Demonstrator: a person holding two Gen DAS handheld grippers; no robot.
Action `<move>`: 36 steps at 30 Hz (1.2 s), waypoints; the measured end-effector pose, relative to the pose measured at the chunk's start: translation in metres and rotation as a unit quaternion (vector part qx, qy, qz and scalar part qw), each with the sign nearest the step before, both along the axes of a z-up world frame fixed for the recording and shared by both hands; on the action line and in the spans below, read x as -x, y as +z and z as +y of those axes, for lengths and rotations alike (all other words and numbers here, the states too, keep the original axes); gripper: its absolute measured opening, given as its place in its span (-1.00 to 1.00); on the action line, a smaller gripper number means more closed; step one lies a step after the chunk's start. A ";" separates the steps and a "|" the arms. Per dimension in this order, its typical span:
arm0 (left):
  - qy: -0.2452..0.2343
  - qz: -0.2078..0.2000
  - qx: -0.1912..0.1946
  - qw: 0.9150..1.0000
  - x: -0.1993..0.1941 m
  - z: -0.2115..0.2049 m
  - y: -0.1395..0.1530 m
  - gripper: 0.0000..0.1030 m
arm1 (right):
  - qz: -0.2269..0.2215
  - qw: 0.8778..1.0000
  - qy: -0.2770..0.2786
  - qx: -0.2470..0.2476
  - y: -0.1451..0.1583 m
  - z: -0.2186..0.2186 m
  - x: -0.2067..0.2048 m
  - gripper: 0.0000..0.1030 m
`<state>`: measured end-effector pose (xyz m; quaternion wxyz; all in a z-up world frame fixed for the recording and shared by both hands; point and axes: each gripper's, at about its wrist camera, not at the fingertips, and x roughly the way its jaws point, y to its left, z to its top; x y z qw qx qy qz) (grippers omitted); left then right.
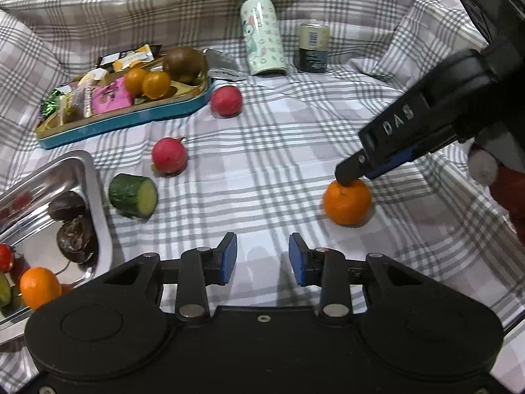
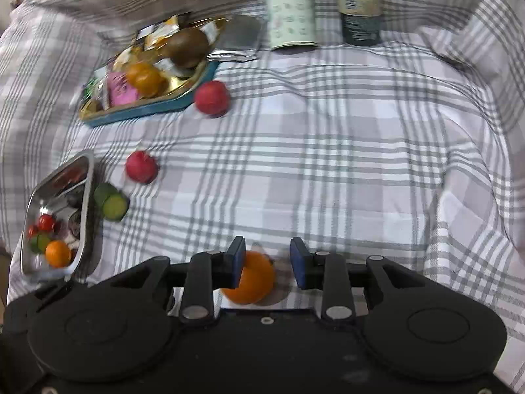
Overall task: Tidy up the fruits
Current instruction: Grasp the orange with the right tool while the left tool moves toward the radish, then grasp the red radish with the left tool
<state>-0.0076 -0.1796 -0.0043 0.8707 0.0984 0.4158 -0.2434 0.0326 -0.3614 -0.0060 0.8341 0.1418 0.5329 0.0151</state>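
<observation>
An orange [image 2: 257, 282] lies on the checked cloth between the fingers of my right gripper [image 2: 267, 261]. It sits against the left blue pad, with a gap to the right pad, so the jaws stand open around it. In the left wrist view the right gripper [image 1: 352, 172] comes down from the upper right, its tip on top of that orange [image 1: 347, 207]. My left gripper [image 1: 262, 257] hovers open over bare cloth with nothing in it. The steel tray [image 1: 95, 190] at the left holds two dark fruits, another orange [image 1: 39, 287] and a tomato.
A cucumber piece [image 1: 133, 195] and two red round fruits [image 1: 169, 156] [image 1: 226, 100] lie loose on the cloth. A blue tin [image 1: 131, 123] holds snacks, small oranges and a kiwi. A patterned bottle [image 1: 262, 36] and a can [image 1: 313, 47] stand at the back.
</observation>
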 end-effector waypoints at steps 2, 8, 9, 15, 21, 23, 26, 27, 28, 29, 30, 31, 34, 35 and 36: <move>0.003 -0.005 -0.003 1.000 0.000 0.003 0.000 -0.16 | 0.003 1.000 0.020 0.003 -0.001 0.007 0.002 -0.35; 0.016 -0.009 -0.005 1.000 -0.002 0.014 0.001 -0.16 | 0.009 0.998 0.060 0.020 -0.006 0.021 0.001 -0.26; 0.020 -0.010 -0.005 1.000 -0.004 0.016 0.001 -0.16 | 0.010 0.998 0.066 0.020 -0.007 0.023 0.000 -0.25; 0.051 -0.021 -0.003 0.998 -0.018 0.030 0.006 -0.16 | 0.018 0.995 0.090 0.025 -0.013 0.031 -0.002 -0.20; 0.078 -0.042 -0.003 0.996 -0.037 0.042 0.015 -0.16 | 0.001 0.992 0.110 0.066 -0.014 0.046 -0.001 -0.24; 0.084 -0.048 -0.003 0.995 -0.044 0.044 0.018 -0.16 | -0.006 0.993 0.101 0.066 -0.012 0.044 -0.002 -0.25; 0.084 -0.057 -0.009 0.995 -0.056 0.042 0.021 -0.16 | -0.019 0.995 0.078 0.066 -0.008 0.041 -0.005 -0.29; 0.083 -0.057 -0.010 0.995 -0.061 0.041 0.021 -0.16 | -0.023 0.995 0.070 0.064 -0.007 0.040 -0.007 -0.29; 0.083 -0.057 -0.011 0.995 -0.065 0.040 0.021 -0.16 | -0.025 0.996 0.062 0.062 -0.006 0.039 -0.009 -0.29; 0.083 -0.056 -0.010 0.995 -0.069 0.038 0.021 -0.15 | -0.027 0.996 0.052 0.060 -0.006 0.037 -0.010 -0.29; 0.084 -0.054 -0.009 0.995 -0.074 0.037 0.021 -0.15 | -0.029 0.997 0.041 0.058 -0.006 0.035 -0.011 -0.29; 0.084 -0.051 -0.008 0.995 -0.077 0.035 0.021 -0.15 | -0.031 0.997 0.030 0.058 -0.006 0.034 -0.013 -0.29; 0.084 -0.042 -0.008 0.996 -0.088 0.028 0.019 -0.15 | -0.034 0.998 0.000 0.057 -0.005 0.027 -0.014 -0.29; 0.085 -0.041 -0.009 0.996 -0.090 0.026 0.018 -0.15 | -0.034 0.998 -0.011 0.056 -0.005 0.024 -0.015 -0.29; 0.087 -0.038 -0.011 0.995 -0.092 0.023 0.018 -0.15 | -0.034 0.998 -0.020 0.055 -0.004 0.022 -0.015 -0.29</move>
